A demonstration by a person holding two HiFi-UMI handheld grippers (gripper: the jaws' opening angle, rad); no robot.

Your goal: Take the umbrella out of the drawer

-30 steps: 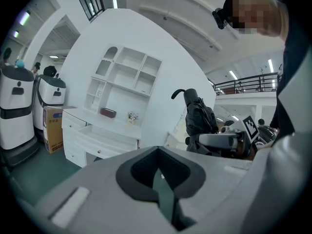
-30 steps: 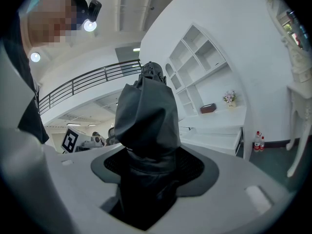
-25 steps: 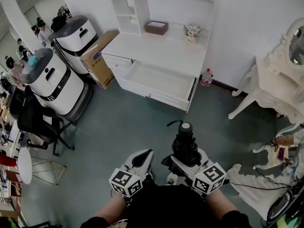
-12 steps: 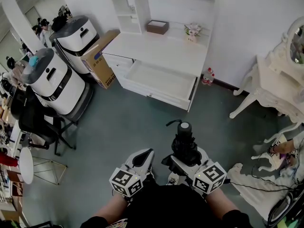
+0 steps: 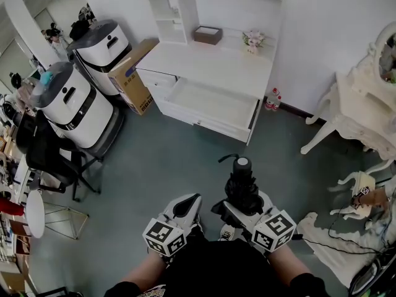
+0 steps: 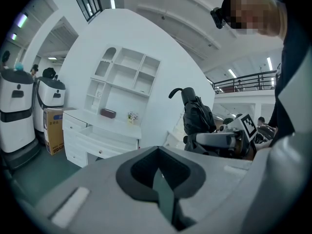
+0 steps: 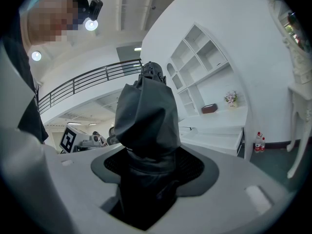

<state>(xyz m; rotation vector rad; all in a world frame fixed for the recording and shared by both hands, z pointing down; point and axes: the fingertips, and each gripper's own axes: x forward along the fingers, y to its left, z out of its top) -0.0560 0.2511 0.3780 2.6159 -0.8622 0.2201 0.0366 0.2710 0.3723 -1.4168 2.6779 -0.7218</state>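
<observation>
Close below me, my right gripper [image 5: 242, 210] is clenched on the folded black umbrella [image 5: 241, 187], which stands upright out of its jaws above the grey floor [image 5: 161, 159]. Just to its left, my left gripper [image 5: 184, 208] has its jaws pressed together on nothing. Farther off, the white drawer [image 5: 210, 104] stands pulled open from the desk [image 5: 204, 60], well apart from the umbrella. What looks like a small brown box [image 5: 206, 36] sits at the desk's far side.

My left tongs [image 5: 185, 204] sit low against my body, jaws together with nothing between them. Just beside them, my right tongs [image 5: 242, 210] are clamped on the umbrella [image 5: 240, 187], both pointing forward.
</observation>
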